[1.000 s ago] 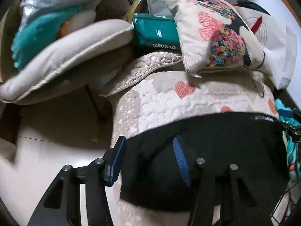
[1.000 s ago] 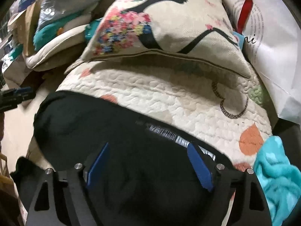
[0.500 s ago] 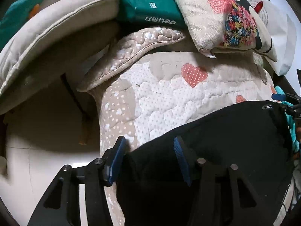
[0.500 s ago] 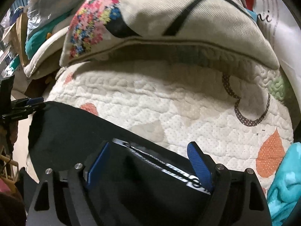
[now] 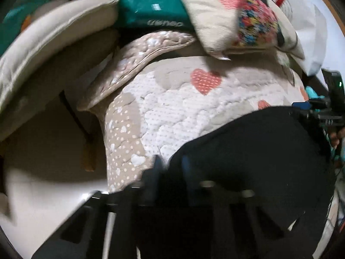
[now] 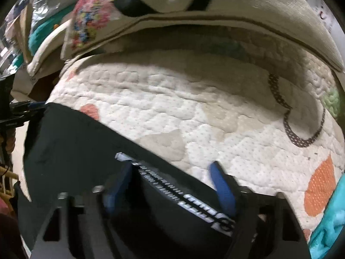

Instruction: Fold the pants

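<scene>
Black pants (image 5: 248, 151) lie spread on a quilted mat with hearts (image 5: 183, 112). At their left corner my left gripper (image 5: 171, 164) is shut on the black fabric's edge. In the right wrist view the pants (image 6: 75, 146) show a waistband with white lettering (image 6: 194, 198). That band lies between the blue pads of my right gripper (image 6: 171, 168), whose jaws are closing, with a gap still visible. Each wrist view catches the other gripper: the right one (image 5: 312, 108) and the left one (image 6: 28, 108), at opposite ends of the pants' far edge.
A patterned pillow (image 6: 194, 0) lies on the quilt (image 6: 172, 112) just behind the pants. Left of it are a green package (image 5: 151, 15) and a beige cushion (image 5: 54, 38). Turquoise cloth (image 6: 327, 226) lies at the right edge. Pale floor (image 5: 43, 194) drops off at the left.
The left jaws have closed on the pants' corner. The right jaws have narrowed around the waistband. Both grippers have sunk closer to the pants.
</scene>
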Available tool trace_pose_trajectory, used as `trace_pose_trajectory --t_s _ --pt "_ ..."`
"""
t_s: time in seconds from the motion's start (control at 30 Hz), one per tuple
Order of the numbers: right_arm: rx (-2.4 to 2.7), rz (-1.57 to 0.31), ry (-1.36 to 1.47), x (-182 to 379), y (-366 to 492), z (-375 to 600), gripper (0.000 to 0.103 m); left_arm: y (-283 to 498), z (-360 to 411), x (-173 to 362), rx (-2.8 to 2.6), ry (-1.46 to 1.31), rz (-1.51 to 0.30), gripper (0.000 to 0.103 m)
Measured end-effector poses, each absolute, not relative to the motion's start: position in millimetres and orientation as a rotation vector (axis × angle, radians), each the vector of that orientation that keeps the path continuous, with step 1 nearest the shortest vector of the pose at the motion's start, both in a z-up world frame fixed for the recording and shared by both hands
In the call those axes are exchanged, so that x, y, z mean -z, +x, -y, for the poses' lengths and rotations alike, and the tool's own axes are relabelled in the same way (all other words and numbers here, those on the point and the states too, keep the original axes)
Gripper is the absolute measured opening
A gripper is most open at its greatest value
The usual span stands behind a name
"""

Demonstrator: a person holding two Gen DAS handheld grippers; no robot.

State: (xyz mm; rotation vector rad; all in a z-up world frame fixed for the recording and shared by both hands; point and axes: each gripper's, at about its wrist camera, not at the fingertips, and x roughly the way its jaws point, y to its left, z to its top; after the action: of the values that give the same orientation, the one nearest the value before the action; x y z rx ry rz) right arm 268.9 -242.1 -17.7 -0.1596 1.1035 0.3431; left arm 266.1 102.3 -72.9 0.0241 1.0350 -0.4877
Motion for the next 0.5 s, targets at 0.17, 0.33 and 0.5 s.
trace_pose_trajectory --t_s 0.17,0.33,0.5 --pt "-0.379 -1.120 -0.083 5 259 249 0.014 254 -95 50 0.452 0.054 -0.995 0.005" --pt "-0.371 -1.089 -0.118 -12 241 239 0.012 237 -92 22 0.419 0.075 -0.945 0.005" --pt "-0.364 -1.049 -0.109 -37 211 241 0.012 211 -93 -4 0.398 0.078 -0.903 0.005"
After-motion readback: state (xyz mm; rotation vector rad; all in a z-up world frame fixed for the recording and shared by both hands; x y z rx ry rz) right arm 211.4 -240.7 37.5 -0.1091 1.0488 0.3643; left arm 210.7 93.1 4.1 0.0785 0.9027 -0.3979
